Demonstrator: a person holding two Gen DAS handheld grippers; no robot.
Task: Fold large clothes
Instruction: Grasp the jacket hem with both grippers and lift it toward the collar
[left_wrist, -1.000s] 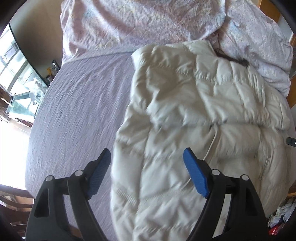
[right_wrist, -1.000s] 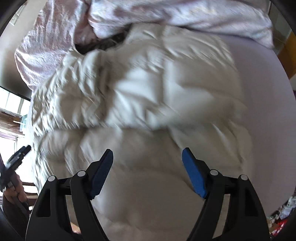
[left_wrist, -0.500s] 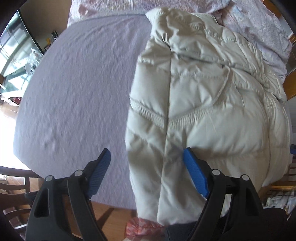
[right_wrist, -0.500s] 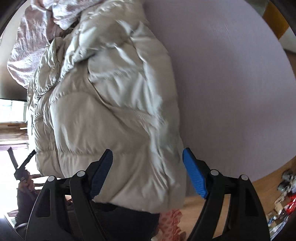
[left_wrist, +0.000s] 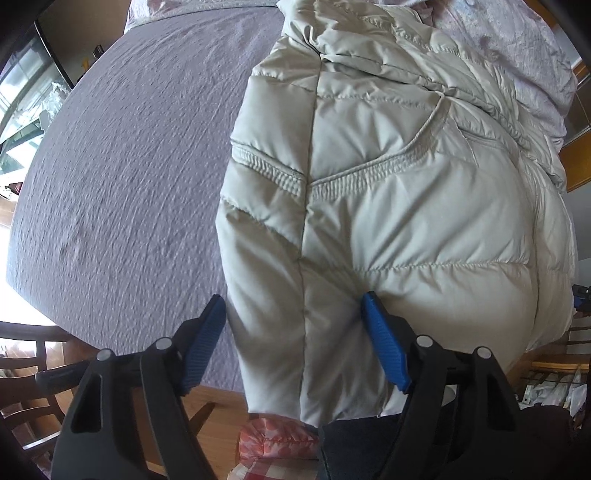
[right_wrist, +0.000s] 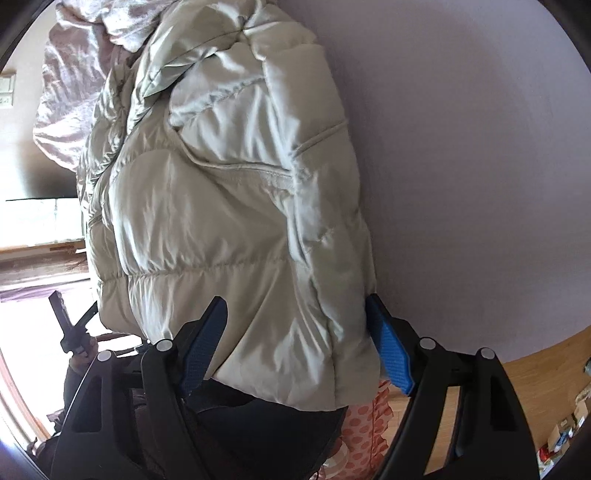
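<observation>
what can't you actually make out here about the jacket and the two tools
- Jacket hem, left wrist view: hangs off the bed edge, and dark clothing covers where it ends.
- Left tool: whether its pads already press the padding; fabric bulges between them.
- Right tool, right wrist view: same doubt.
- Jacket collar, right wrist view: lost among the crumpled quilt.

I can read no text, label, brand, number or sign on anything in either of my wrist views.
</observation>
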